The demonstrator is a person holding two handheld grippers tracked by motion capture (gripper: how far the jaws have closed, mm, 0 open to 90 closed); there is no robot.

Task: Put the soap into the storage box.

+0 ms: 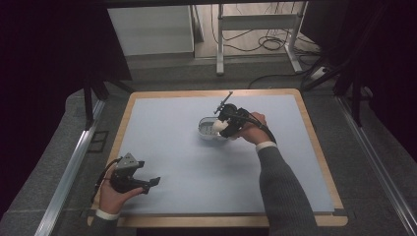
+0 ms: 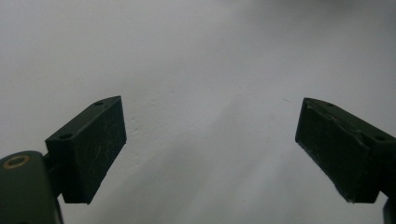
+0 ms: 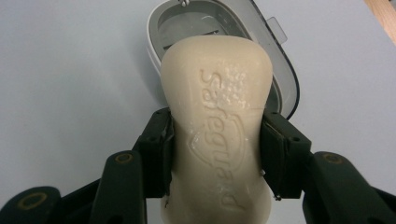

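Note:
A cream bar of soap (image 3: 219, 121) with raised lettering sits between the jaws of my right gripper (image 3: 215, 156), which is shut on its sides. The bar's far end hangs over an open oval soap dish (image 3: 280, 60), white with a grey inner rim. In the high view the right gripper (image 1: 227, 125) holds the pale soap (image 1: 219, 127) at the dish (image 1: 205, 129) near the mat's middle. My left gripper (image 1: 153, 183) rests low at the front left, jaws wide apart with nothing between them; its fingers (image 2: 91, 149) frame bare mat.
A pale blue mat (image 1: 187, 162) covers a wooden board (image 1: 314, 128) with a thin wood border. Dark frame legs and cables (image 1: 275, 42) stand beyond the far edge. A metal rail (image 1: 69, 172) runs along the left side.

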